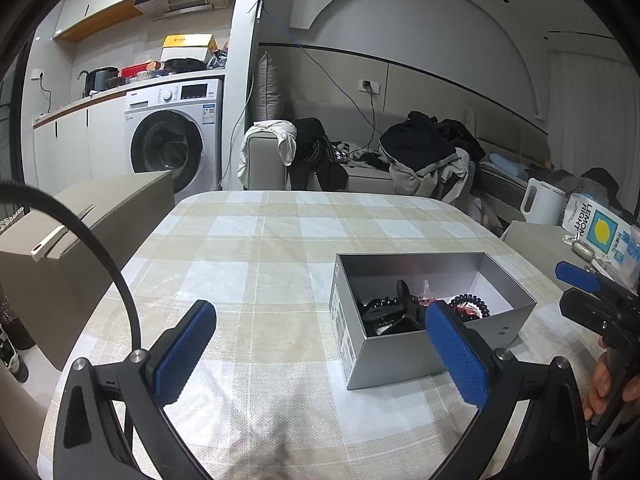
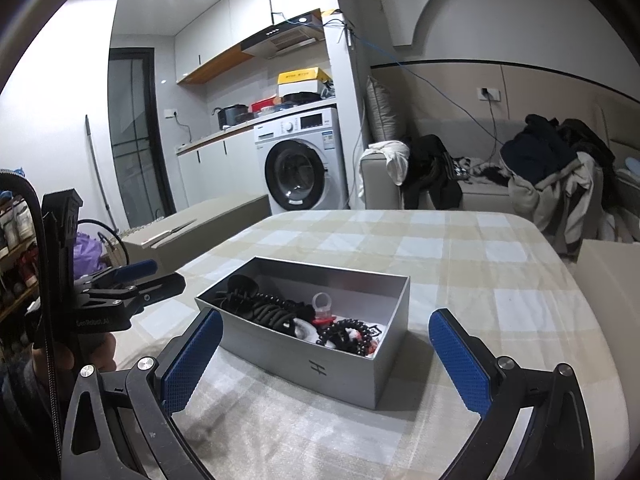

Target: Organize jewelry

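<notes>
A silver open box (image 1: 396, 356) stands on the checked tablecloth. It holds a black hair claw (image 1: 404, 304), a pink-and-clear ring (image 1: 428, 300) and a black spiral tie (image 1: 470, 306). My left gripper (image 1: 320, 350) is open and empty, its right finger in front of the box's near wall. In the right wrist view the box (image 2: 320, 372) lies just ahead, with the claw (image 2: 260, 304), the ring (image 2: 322, 306) and the spiral tie (image 2: 348, 336) inside. My right gripper (image 2: 326, 360) is open around the box's near side, apart from it. The left gripper (image 2: 156, 274) shows at the left.
A brown cardboard box (image 1: 80, 232) sits off the table's left edge. Behind the table are a washing machine (image 1: 176, 140) and a sofa piled with clothes (image 1: 424, 152). A white kettle (image 1: 540, 200) and a lemon-print packet (image 1: 596, 228) stand at the right. A hand (image 1: 604, 380) holds the right gripper (image 1: 568, 286).
</notes>
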A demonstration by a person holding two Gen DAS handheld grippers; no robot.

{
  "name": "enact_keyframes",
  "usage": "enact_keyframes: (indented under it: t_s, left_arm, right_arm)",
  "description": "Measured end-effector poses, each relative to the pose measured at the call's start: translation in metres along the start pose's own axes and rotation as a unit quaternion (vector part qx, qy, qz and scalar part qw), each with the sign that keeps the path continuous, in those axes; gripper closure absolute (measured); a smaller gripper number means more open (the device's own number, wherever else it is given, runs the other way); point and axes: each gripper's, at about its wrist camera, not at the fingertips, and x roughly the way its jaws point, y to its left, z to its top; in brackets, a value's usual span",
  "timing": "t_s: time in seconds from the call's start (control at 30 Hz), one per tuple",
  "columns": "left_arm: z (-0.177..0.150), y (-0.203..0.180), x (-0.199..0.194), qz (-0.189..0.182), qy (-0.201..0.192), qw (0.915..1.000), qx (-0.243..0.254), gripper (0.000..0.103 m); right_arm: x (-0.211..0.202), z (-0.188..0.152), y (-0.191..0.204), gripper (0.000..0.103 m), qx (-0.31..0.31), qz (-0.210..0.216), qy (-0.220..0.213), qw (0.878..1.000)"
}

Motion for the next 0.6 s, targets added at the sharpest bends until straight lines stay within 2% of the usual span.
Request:
enact_keyframes:
  t_s: [0.6]
  left_arm:
    - [-0.0007,-0.0003,0.0000,-0.001,-0.001,1.0000,0.007,0.001]
  right_arm:
    - [0.0042,-0.0011,0.0018,0.000,-0.009,0.002,0.007,1.000]
